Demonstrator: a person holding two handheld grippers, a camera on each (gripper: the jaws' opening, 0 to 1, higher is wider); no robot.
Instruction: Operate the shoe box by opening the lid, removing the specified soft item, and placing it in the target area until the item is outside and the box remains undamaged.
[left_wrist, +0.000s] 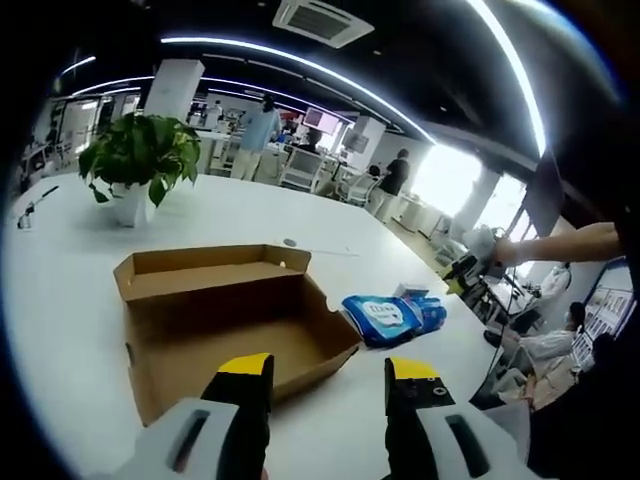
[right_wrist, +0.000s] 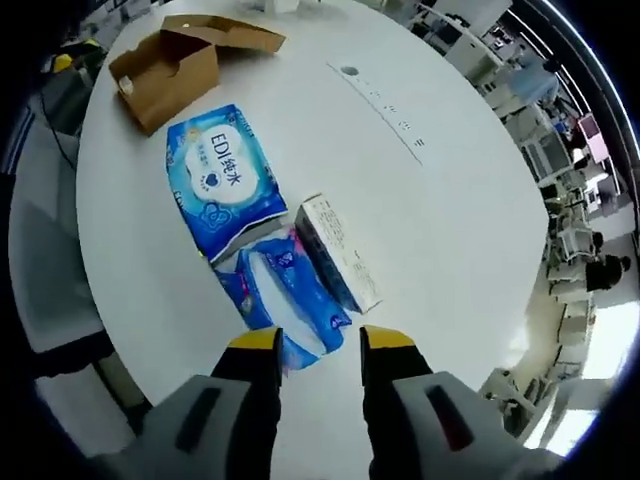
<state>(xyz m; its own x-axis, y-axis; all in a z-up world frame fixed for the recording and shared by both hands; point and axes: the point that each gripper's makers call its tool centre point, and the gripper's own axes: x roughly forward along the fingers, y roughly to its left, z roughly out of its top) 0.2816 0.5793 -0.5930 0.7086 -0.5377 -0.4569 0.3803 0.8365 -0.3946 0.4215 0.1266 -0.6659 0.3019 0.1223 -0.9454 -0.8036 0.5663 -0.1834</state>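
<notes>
the shoe box (left_wrist: 235, 320) sits open and looks empty, the blue soft packs (right_wrist: 222, 180) already out on the white table (right_wrist: 450, 200) at its three o'clock, so little seems left, with the left gripper (left_wrist: 329, 378) and right gripper (right_wrist: 317, 345) both parted, holding nothing.

- We see bright, even light from ceiling strip lights (left_wrist: 300, 62) and glaring windows (left_wrist: 445, 175).
- Shadows stay soft on the white table (right_wrist: 440, 230).
- Fisheye bending warps our edges.
</notes>
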